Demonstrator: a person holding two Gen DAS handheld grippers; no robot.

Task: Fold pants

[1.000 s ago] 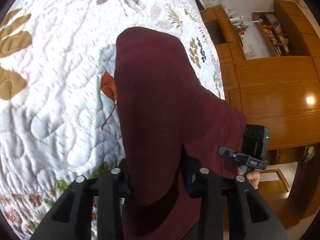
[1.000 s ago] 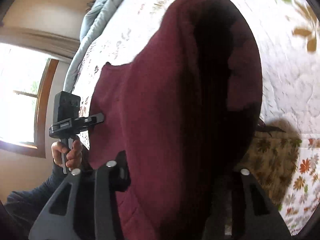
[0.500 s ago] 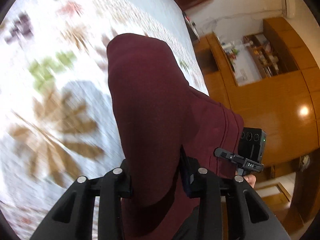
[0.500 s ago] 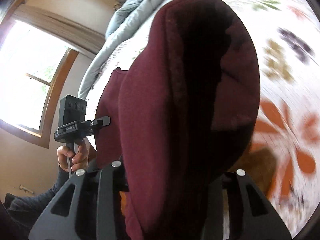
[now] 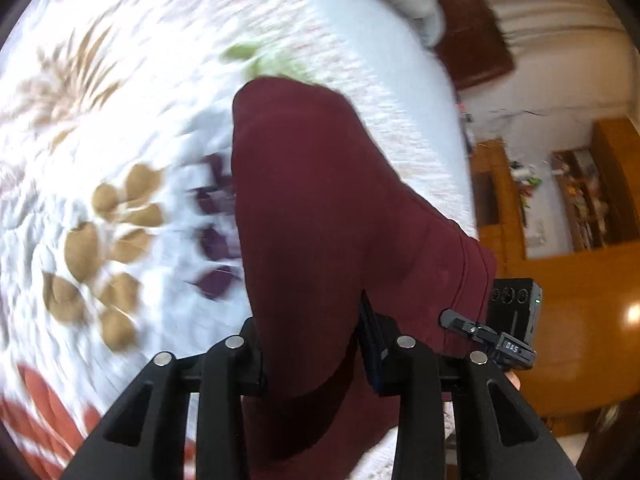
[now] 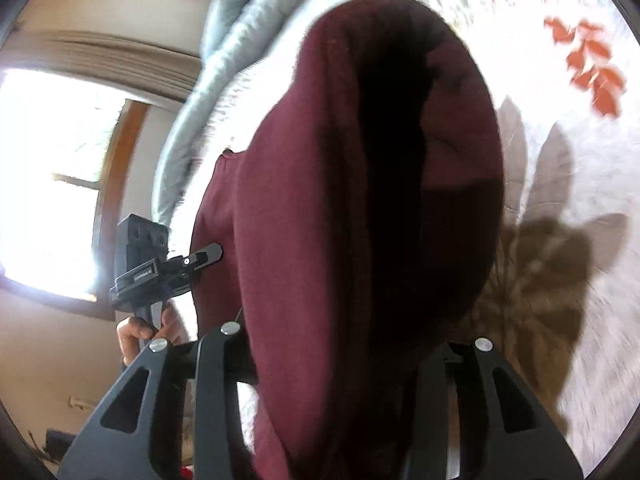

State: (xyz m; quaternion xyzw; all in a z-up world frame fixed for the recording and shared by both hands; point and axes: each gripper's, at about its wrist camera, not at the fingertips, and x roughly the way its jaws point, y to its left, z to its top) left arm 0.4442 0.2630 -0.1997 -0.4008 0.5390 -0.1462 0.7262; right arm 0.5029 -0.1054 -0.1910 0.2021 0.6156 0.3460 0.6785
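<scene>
The maroon pants (image 5: 320, 216) hang in the air above the bed, held up by both grippers. My left gripper (image 5: 316, 354) is shut on one part of the pants' upper edge; the cloth drapes between its fingers and away from the camera. My right gripper (image 6: 340, 344) is shut on another part of the pants (image 6: 360, 200), which fill most of that view and hide its right finger. Each gripper shows in the other's view: the right gripper (image 5: 496, 332) at the pants' right edge, the left gripper (image 6: 168, 268) at their left edge.
A white quilt with leaf and flower prints (image 5: 120, 140) covers the bed below. A pale blue duvet (image 6: 224, 60) lies bunched at the head of the bed. Wooden cabinets and shelves (image 5: 580, 220) stand to the right, a window (image 6: 48, 180) to the left.
Both grippers have carried the pants along the bed toward its head; the quilt pattern below has shifted and is motion-blurred. The hold on the pants is unchanged.
</scene>
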